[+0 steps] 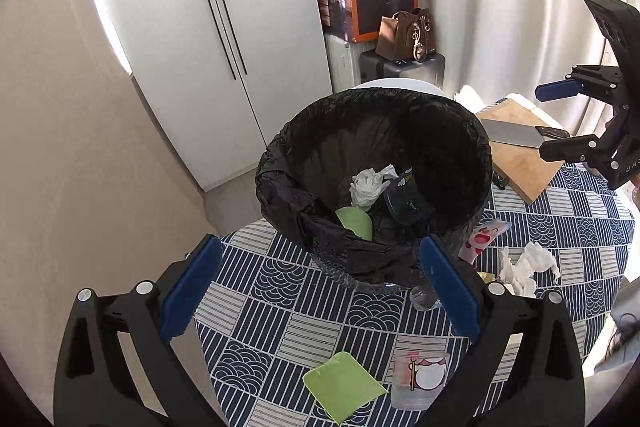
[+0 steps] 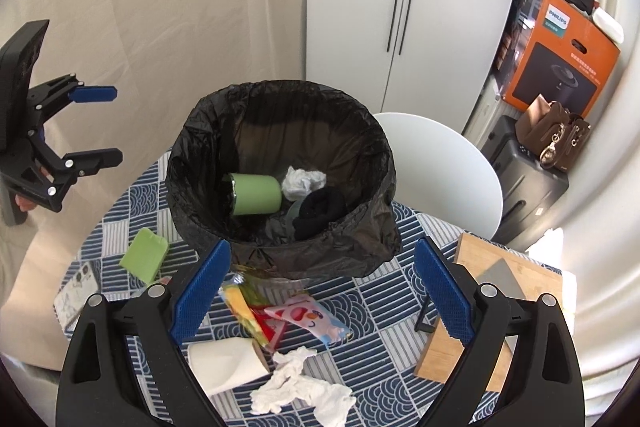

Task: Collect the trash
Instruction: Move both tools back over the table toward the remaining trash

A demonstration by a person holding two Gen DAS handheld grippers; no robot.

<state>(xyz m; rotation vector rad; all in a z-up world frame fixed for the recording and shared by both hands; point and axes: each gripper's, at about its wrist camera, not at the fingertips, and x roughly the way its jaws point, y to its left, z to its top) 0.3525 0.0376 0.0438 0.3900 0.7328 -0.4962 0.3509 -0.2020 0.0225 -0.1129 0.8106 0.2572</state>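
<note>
While wrappers [image 2: 306,317] crowd its base, bin [image 2: 280,183] rim stands unobstructed.

Black-lined bin [image 2: 280,163] upright on table, crumpled tissue [image 2: 304,383] beside.

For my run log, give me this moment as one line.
task: collect trash | left gripper: open, empty | right gripper: open, empty | black-lined bin: part-filled | crumpled white tissue: on table

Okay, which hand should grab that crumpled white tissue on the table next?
Probably the right. The crumpled tissue lies just ahead of the right gripper, jaws open and empty; the left gripper faces the bin.
</note>
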